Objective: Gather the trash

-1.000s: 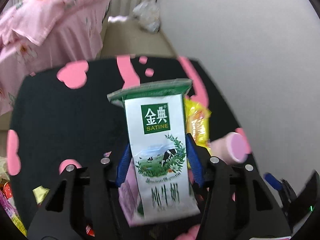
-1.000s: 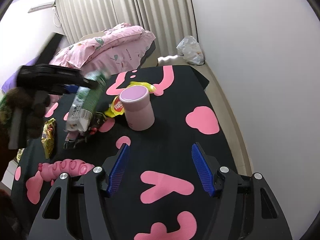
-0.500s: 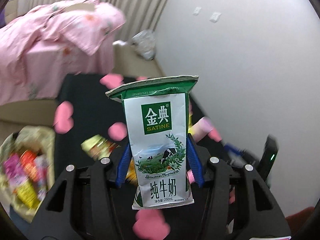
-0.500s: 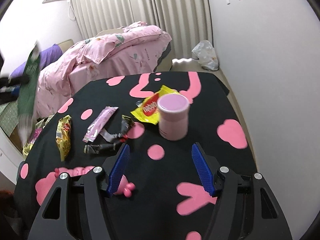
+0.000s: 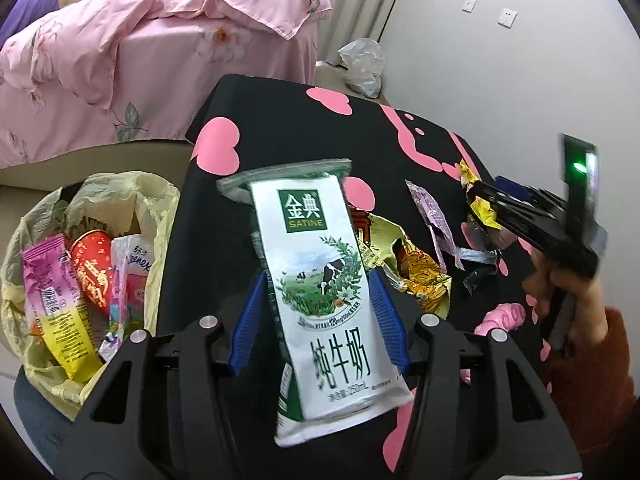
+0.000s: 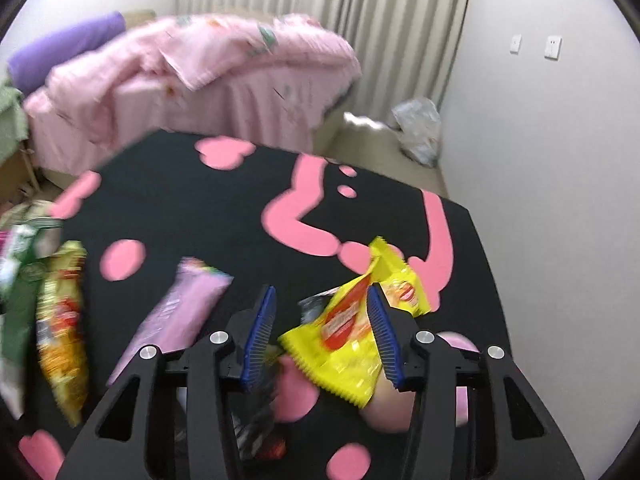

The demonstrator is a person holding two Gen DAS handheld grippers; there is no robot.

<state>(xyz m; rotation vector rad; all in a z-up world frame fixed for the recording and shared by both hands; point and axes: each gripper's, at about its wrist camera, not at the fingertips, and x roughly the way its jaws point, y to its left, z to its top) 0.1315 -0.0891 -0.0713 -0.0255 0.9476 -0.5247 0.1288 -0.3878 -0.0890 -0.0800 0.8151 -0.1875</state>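
1. Gripping the milk carton point(image 5: 324, 280) mid-body, left tongs point(image 5: 320, 324) sit at 3 o'clock of the trash bag point(image 5: 36, 216); light, dentable.
2. Right tongs point(image 6: 322, 334) have just been closing around the yellow wrapper point(image 6: 352, 336); not clamped yet; thin, slippery, so pinch its flat middle.

Both fisheye views look forward and steeply down along their own jaws, close above the black desk with pink shapes point(image 5: 280, 120). They share that desk point(image 6: 180, 184), the pink quilted bed point(image 5: 140, 40) and the white wall.

Left claw point(image 5: 318, 320) clamping upright milk carton point(image 5: 320, 280), wrapper-filled yellow bin bag point(image 5: 156, 200) left, black-pink table point(image 5: 280, 120)
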